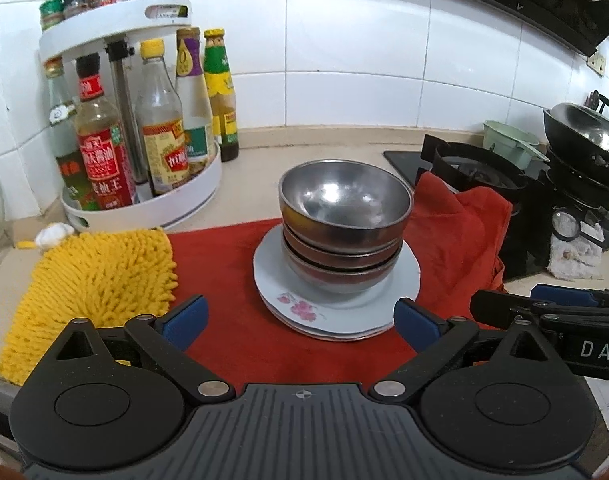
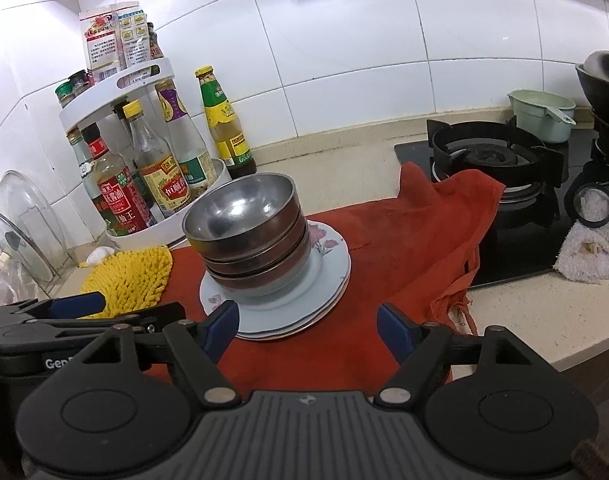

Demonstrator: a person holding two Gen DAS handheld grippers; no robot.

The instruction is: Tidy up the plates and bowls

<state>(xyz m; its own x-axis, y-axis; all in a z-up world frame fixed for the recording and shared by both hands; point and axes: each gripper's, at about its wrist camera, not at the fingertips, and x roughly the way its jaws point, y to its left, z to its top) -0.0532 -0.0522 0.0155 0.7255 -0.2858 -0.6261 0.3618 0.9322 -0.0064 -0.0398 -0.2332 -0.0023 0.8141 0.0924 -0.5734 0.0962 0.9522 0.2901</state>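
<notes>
- Three metal bowls [image 1: 344, 220] sit nested on a stack of white plates [image 1: 336, 304], centre of the left wrist view, on a red cloth [image 1: 224, 264] spread over the desk [image 1: 324, 140].
- In the right wrist view the same bowls [image 2: 244, 236] and plates [image 2: 288, 312] lie centre-left, near the camera.
- The left hand-held gripper [image 1: 300, 316] is open and holds nothing; its blue pads flank the near plate rim, apparently short of touching it.
- The right hand-held gripper [image 2: 308, 332] is also open and empty; its left pad sits just beside the plate edge, contact unclear.
- Both grippers tilt downward toward the stack from the near side, side by side; each shows at the edge of the other's view.
- Judgement: the pile looks gathered already, so the step in hand is probably a release or a final tidy.
- To do it well, keep the jaws wide and clear of the rim, since a nudge could slide the plates or tip the bowls.
- A yellow mop pad [image 1: 92, 288] lies lower left; a bottle rack [image 1: 136, 128] stands upper left.
</notes>
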